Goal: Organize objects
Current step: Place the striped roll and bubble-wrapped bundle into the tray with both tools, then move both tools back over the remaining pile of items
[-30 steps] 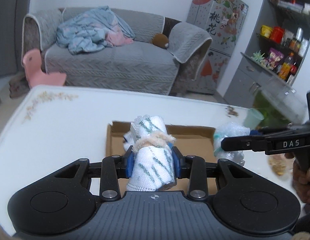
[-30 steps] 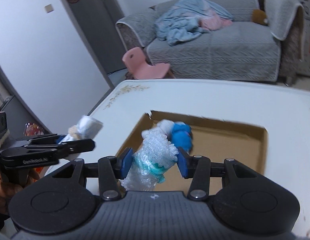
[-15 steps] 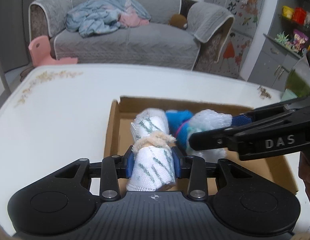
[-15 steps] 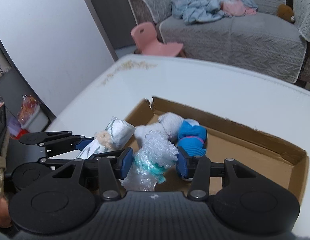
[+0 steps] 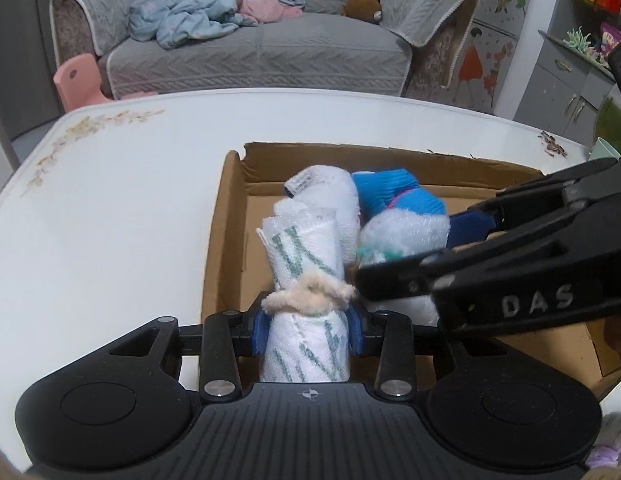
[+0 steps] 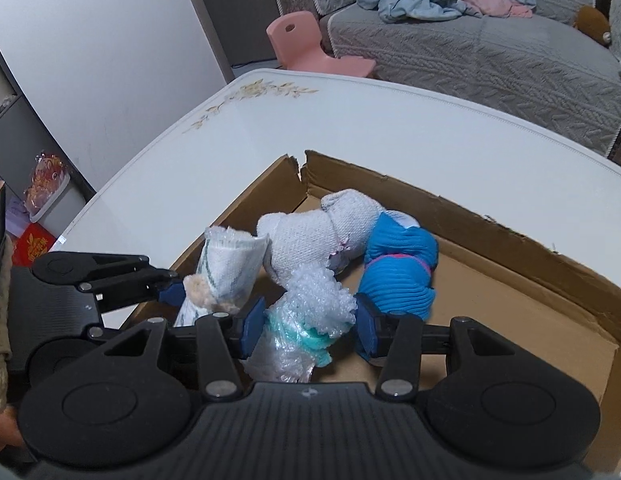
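A shallow cardboard box [image 5: 226,216] [image 6: 462,216] lies on the white table. In it lie a white sock roll [image 5: 330,192] [image 6: 310,236] and a blue sock roll [image 5: 394,192] [image 6: 398,268]. My left gripper [image 5: 306,320] is shut on a white roll with green marks and a tan tie [image 5: 302,264] [image 6: 222,264], held over the box's left part. My right gripper [image 6: 310,316] is shut on a bubble-wrap bundle with a teal band [image 6: 310,312] [image 5: 402,236], held inside the box, next to the left gripper and close to both sock rolls.
The white table [image 5: 110,200] [image 6: 350,120] has a flower print at its far left corner. Behind it stand a grey sofa [image 5: 254,48] with a blue blanket and a pink child's chair [image 6: 310,44]. A grey cabinet [image 5: 566,80] stands at the right.
Both grippers have moved forward and down over the box with their rolls. They now sit side by side next to the sock rolls. Both stay shut.
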